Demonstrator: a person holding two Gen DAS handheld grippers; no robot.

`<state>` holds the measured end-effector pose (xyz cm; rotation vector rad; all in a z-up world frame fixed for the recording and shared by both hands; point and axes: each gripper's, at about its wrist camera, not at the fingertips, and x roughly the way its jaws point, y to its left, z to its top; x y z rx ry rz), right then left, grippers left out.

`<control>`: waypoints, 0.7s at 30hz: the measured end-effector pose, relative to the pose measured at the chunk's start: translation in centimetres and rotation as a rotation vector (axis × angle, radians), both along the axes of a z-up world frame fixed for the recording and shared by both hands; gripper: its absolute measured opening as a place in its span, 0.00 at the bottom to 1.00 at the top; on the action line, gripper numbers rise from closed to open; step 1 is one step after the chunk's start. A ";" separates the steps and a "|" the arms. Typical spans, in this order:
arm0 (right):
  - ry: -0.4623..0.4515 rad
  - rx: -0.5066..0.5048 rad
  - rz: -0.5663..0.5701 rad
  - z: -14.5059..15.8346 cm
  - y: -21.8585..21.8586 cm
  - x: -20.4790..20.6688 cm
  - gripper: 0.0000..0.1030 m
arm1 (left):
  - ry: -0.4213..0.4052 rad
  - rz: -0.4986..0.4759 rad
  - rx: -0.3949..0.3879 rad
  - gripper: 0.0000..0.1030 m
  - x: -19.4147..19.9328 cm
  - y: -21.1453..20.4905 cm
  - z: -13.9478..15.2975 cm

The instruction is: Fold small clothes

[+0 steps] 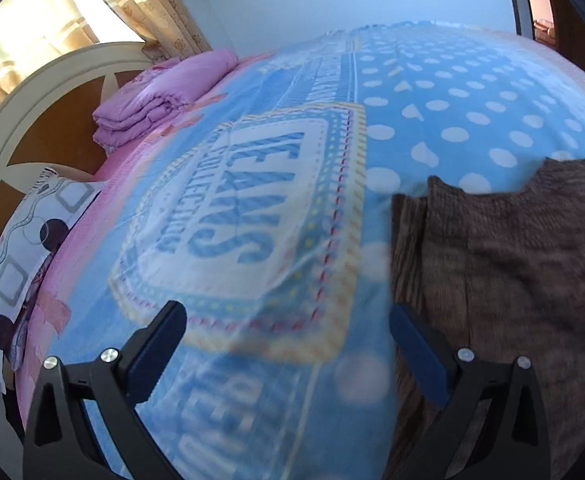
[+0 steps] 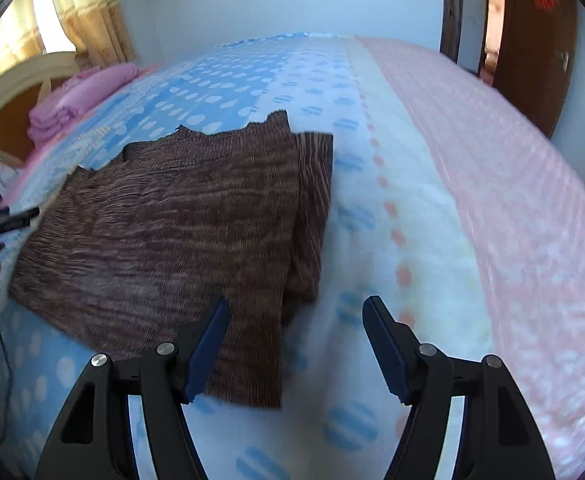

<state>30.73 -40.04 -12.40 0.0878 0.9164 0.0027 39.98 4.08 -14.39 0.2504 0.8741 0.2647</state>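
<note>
The brown knit top [image 2: 164, 240] lies flat on the bed [image 2: 432, 208], neckline toward the far edge, long axis running away from the claws, sides folded in, while the left claw [image 1: 288, 320] and right claw [image 2: 296, 316] hover above, both released and empty.

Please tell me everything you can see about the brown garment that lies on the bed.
The brown garment is a knitted-looking top, dark brown with fine lighter streaks. It lies flat on the blue dotted blanket, neckline at the far end. Its sides appear folded inward, giving a roughly rectangular shape with a narrower strip under the right edge. The right gripper and the left gripper are both open beside it; whether either touches the cloth cannot be told.
</note>
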 end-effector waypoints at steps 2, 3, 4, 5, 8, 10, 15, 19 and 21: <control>0.003 0.025 0.015 -0.4 0.2 -0.4 0.47 | -0.013 -0.017 -0.027 1.00 -2.2 0.2 0.2; 0.010 0.036 0.026 -0.6 0.5 -0.3 0.41 | -0.012 -0.031 -0.040 1.00 -3.4 0.1 0.0; 0.017 0.050 0.035 -0.9 0.7 -0.1 0.30 | -0.011 -0.038 -0.045 1.00 -3.5 -0.2 -0.2; 0.031 0.053 0.039 -1.2 0.9 0.0 0.23 | -0.013 -0.037 -0.048 1.00 -4.3 -0.3 -0.5; 0.045 0.018 0.049 -1.9 1.5 -0.8 0.09 | 0.000 -0.028 -0.061 1.00 -5.2 -0.6 -1.5; 0.050 -0.008 0.049 -1.9 1.7 -1.8 0.05 | -0.017 -0.021 -0.091 1.00 -6.1 -0.1 -1.4; 0.053 -0.095 0.059 -1.6 2.0 -2.8 0.04 | -0.004 -0.070 -0.058 1.00 -7.7 -1.3 -2.4; -0.025 -0.084 0.028 0.6 1.9 -2.0 0.31 | -0.017 -0.059 -0.066 1.00 -7.7 -1.2 -2.4; -0.067 -0.057 0.027 1.7 1.9 -0.5 0.48 | -0.019 -0.050 -0.086 1.00 -7.7 -0.9 -2.7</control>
